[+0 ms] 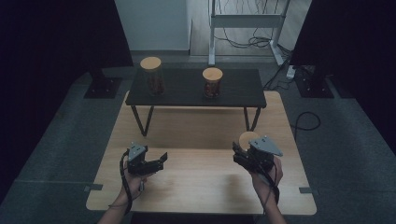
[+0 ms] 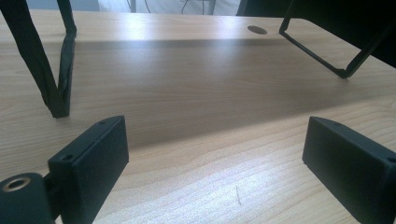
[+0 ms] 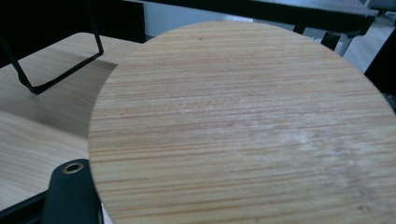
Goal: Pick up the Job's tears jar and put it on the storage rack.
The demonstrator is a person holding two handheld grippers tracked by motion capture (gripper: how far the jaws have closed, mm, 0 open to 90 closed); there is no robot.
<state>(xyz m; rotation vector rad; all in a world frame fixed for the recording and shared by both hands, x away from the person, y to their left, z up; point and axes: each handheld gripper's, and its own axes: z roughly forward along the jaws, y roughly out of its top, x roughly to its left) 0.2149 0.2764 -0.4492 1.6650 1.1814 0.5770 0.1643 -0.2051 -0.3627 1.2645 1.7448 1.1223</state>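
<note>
the right gripper (image 1: pixel 243 151) is clamped on a round wooden lid (image 1: pixel 247 138) at the table's (image 1: pixel 196 186) right side; the left gripper (image 1: pixel 160 162) hovers nearby, jaws spread, grasping nothing.

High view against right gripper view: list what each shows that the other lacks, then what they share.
High view alone: two lidded jars, the left jar and the right jar, on the black shelf's top, plus the left gripper with its jaws apart over bare wood. Right gripper view alone: the fine grain across the round wooden lid, seen close up. Shared: that lid at the right gripper, the light wooden table and the black shelf on its wire legs.
</note>
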